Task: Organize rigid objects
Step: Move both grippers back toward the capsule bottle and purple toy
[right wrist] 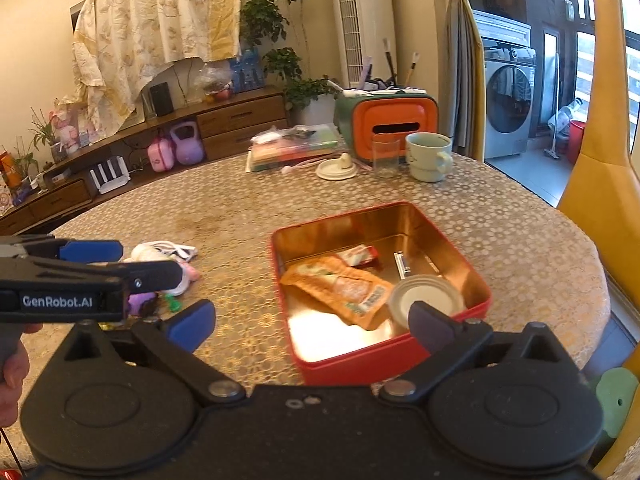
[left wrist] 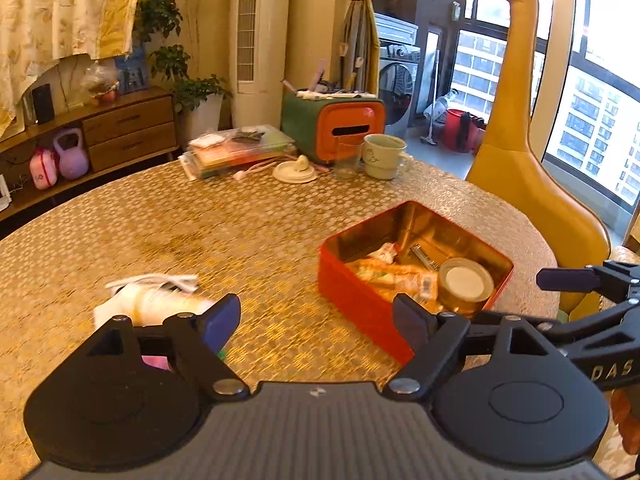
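Observation:
A red tin box (left wrist: 352,300) (right wrist: 400,360) with a gold inside sits on the round table. It holds an orange sachet (right wrist: 340,288), a small red packet (right wrist: 358,256), a round white-lidded tin (right wrist: 424,296) and a small metal piece (right wrist: 402,266). A white bottle with white cloth (left wrist: 156,300) (right wrist: 160,252) lies to the left, by pink and purple items (right wrist: 140,302). My left gripper (left wrist: 316,320) is open and empty, between the bottle and the box. My right gripper (right wrist: 312,326) is open and empty, over the box's near edge.
At the table's far side stand a pale green mug (left wrist: 384,156), a clear glass (left wrist: 347,158), a white lid (left wrist: 295,172), a stack of books (left wrist: 236,148) and an orange-fronted box (left wrist: 336,124). A yellow giraffe figure (left wrist: 516,128) stands at the right.

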A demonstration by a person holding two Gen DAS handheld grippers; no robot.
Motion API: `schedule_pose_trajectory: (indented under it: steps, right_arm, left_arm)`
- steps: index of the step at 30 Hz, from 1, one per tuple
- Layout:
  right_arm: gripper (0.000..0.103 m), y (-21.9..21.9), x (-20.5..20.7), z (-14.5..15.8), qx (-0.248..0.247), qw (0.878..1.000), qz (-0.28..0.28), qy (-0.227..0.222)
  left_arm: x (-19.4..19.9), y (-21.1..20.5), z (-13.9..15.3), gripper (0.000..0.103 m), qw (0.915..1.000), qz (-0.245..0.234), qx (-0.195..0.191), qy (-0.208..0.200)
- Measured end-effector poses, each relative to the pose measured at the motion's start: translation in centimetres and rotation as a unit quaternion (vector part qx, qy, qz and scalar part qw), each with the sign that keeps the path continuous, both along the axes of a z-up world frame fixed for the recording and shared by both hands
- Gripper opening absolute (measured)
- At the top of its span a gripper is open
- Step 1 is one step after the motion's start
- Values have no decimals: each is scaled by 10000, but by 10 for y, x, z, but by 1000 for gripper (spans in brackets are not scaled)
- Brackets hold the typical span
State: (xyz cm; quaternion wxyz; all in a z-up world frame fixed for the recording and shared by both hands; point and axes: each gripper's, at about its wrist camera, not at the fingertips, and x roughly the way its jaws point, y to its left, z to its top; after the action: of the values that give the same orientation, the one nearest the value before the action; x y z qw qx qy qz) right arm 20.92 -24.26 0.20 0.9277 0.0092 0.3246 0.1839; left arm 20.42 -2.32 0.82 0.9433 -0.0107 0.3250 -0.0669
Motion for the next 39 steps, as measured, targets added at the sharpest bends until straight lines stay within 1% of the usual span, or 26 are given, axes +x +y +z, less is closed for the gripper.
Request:
schedule_pose_trajectory:
  steps: [3,5,8,11,15,19,22,29,32,36,39]
  right_arm:
    - [103,11,-6,-1,-15,10000,85,20]
    - [103,19,-9,-2,-24,9999,156,17]
    - [103,32,-13,-4,-58,9994,345,4]
    - [103,43,-14,-8,-54,9988,495,13]
    - [103,59,-14,-12,-18,9980,618,97]
    - [103,76,-14,-18,-74,9970,749,160]
    - [103,87,-12,-23,-95,9961,853,205]
    - [103,112,-1,-35,-265,9942,1009,279]
    - [103,122,5,-42,-420,9930,1075,254]
    - [102,134,13,-52,-496,9910,1213,273]
    - [96,144,20,-59,-620,9893,1295,278]
  left_arm:
    - [-10,18,-2,83,9999,31,-112,66]
    - [-18,31,-4,83,9999,63,-111,88]
    - [-29,50,-7,94,9997,225,-90,77]
    - [-39,70,-12,94,9994,312,-93,72]
    - [-48,94,-21,94,9988,475,50,93]
    - [-54,117,-31,94,9982,578,-59,170]
    - [-55,131,-38,94,9976,662,6,198]
    - [-50,153,-58,94,9986,390,191,298]
    - [-46,161,-70,94,9984,356,215,386]
    - [-41,170,-84,94,9980,358,196,479]
    - [-37,172,-92,94,9981,257,209,517]
